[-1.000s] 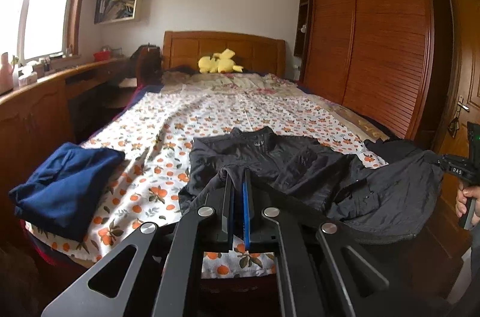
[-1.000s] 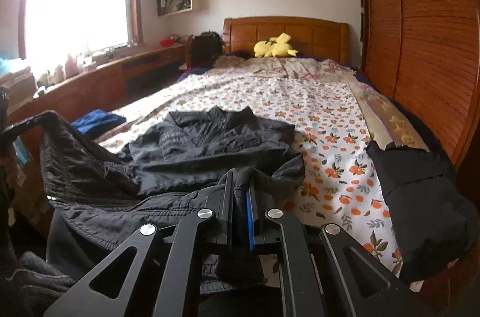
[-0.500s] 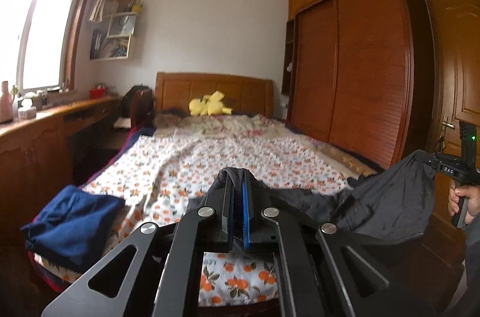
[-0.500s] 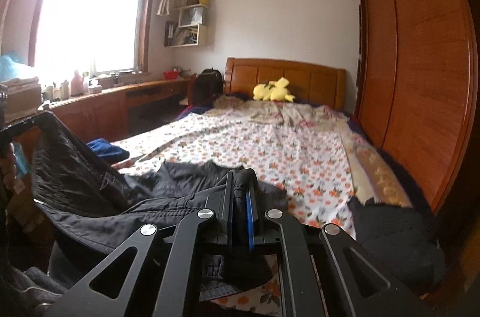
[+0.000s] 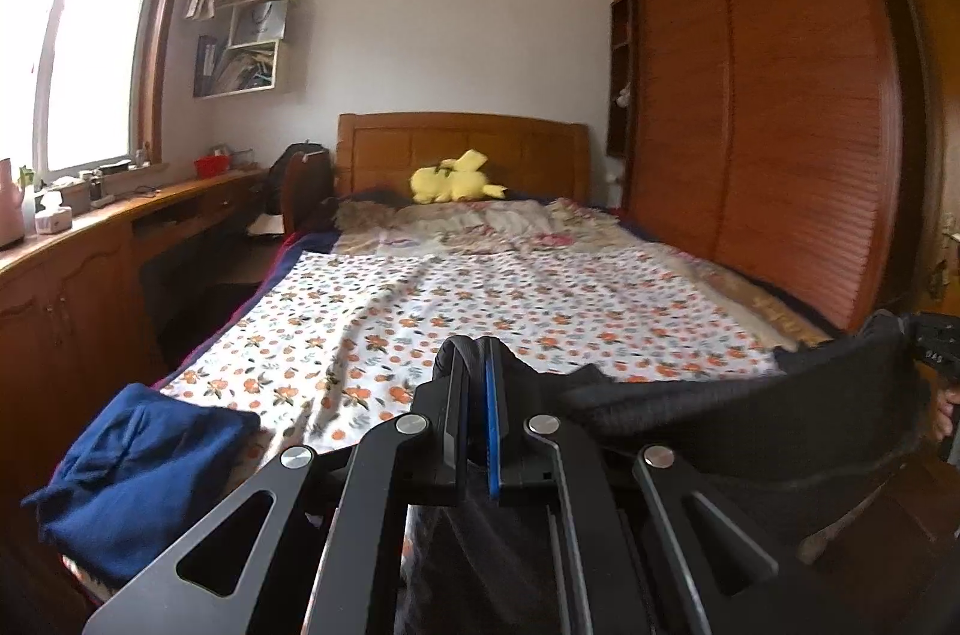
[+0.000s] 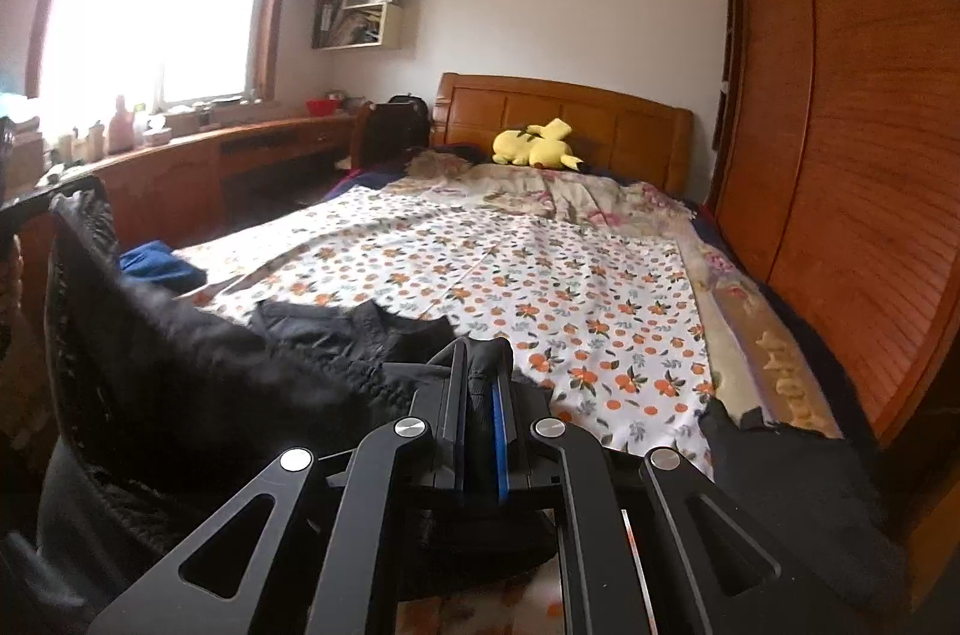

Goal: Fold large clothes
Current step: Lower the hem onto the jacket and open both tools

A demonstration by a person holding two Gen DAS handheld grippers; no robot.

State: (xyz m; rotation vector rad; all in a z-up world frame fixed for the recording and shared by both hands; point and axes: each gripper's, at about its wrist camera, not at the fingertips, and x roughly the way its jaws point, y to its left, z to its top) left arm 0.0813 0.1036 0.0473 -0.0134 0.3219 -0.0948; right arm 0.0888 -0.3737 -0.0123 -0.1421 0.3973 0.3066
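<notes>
We have the black jacket (image 6: 198,377) pinched in both tools. Left gripper (image 5: 477,383) is clamped on a bunched edge; right gripper (image 6: 483,383) is clamped on another edge, fabric bulging out above its tips. A second ago the jacket lay spread flat ahead of both grippers on the floral sheet (image 5: 480,299); now most of it is lifted and stretched between the two tools, only a crumpled part resting on the sheet just ahead-left of the right gripper (motion blur on the cloth). So we judge the lift is underway, fold not yet laid. To the left of the left gripper sits a blue garment (image 5: 138,467); right of the right gripper lies another dark garment (image 6: 792,485).
</notes>
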